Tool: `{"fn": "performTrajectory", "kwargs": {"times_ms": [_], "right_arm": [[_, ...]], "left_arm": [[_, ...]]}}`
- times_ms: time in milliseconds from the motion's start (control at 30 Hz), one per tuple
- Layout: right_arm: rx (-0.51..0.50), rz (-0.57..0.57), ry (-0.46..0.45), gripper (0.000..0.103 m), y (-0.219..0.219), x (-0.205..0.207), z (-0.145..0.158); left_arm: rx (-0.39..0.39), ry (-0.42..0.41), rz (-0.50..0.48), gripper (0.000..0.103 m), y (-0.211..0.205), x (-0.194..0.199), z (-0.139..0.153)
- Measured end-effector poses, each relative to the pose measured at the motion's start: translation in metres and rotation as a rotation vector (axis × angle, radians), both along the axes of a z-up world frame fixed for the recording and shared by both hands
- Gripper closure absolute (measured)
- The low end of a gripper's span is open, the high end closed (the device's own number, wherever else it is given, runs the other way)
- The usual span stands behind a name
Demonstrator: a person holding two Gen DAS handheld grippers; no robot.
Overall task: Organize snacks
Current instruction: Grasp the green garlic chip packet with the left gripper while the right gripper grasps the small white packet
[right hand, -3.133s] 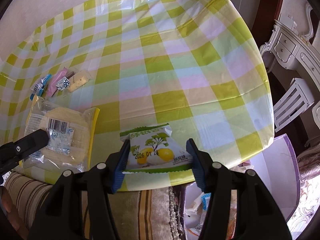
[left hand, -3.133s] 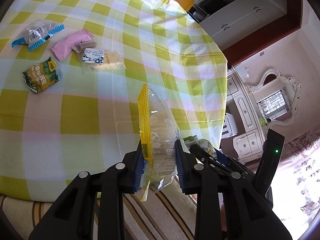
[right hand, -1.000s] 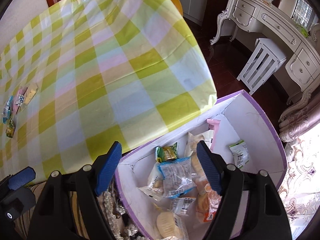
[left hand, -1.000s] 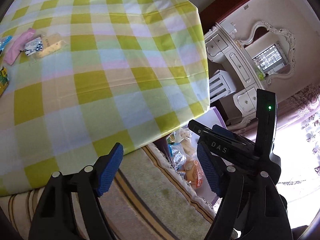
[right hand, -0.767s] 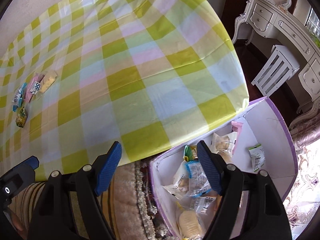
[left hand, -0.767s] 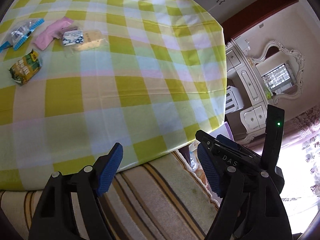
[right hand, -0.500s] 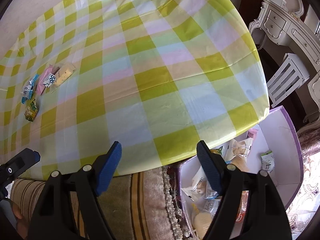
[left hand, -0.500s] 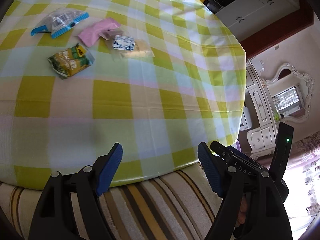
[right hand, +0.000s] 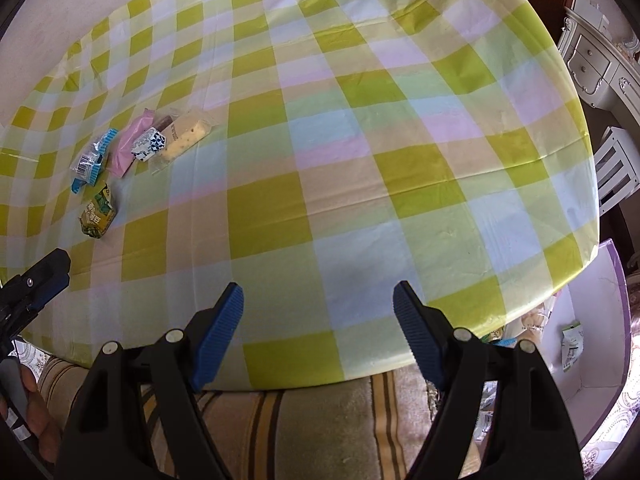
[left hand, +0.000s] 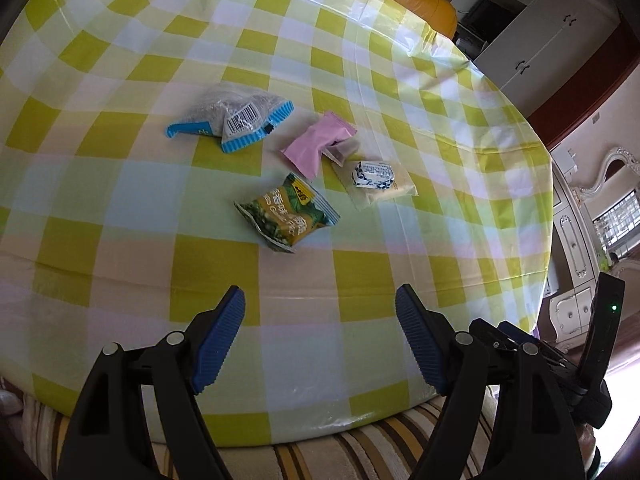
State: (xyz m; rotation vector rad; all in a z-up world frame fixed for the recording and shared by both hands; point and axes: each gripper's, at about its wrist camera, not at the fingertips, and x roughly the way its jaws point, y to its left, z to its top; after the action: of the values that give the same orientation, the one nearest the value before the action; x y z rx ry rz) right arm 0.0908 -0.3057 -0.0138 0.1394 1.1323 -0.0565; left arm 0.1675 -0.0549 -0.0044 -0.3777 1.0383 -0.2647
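Snack packets: four left on checked tabletop [left hand: 120,272], clustered. Green packet [left hand: 286,216] nearest, straight ahead of left gripper [left hand: 320,344], long axis slanting lower-left to upper-right. Left fingers [left hand: 218,340] wide, empty. Right gripper [right hand: 318,340] farther off, likewise wide, empty.

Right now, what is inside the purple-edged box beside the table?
In the purple-edged box, a small green-and-white packet and a few more wrapped snacks show; the checked tablecloth and right tongs cover the rest.
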Motion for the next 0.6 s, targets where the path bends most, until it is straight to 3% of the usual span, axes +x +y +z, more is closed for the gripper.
{"fn": "performTrajectory", "kwargs": {"times_ms": [267, 500, 600], "right_arm": [[-0.057, 0.050, -0.082, 0.025, 0.035, 0.028, 0.009], [-0.078, 0.062, -0.164, 0.025, 0.054, 0.048, 0.017], [-0.072, 0.073, -0.184, 0.025, 0.061, 0.056, 0.017]], "left_arm": [[0.123, -0.058, -0.084, 0.020, 0.005, 0.029, -0.001], [0.300, -0.106, -0.230, 0.020, -0.011, 0.056, -0.006], [0.338, -0.110, -0.285, 0.022, -0.017, 0.063, -0.014]]}}
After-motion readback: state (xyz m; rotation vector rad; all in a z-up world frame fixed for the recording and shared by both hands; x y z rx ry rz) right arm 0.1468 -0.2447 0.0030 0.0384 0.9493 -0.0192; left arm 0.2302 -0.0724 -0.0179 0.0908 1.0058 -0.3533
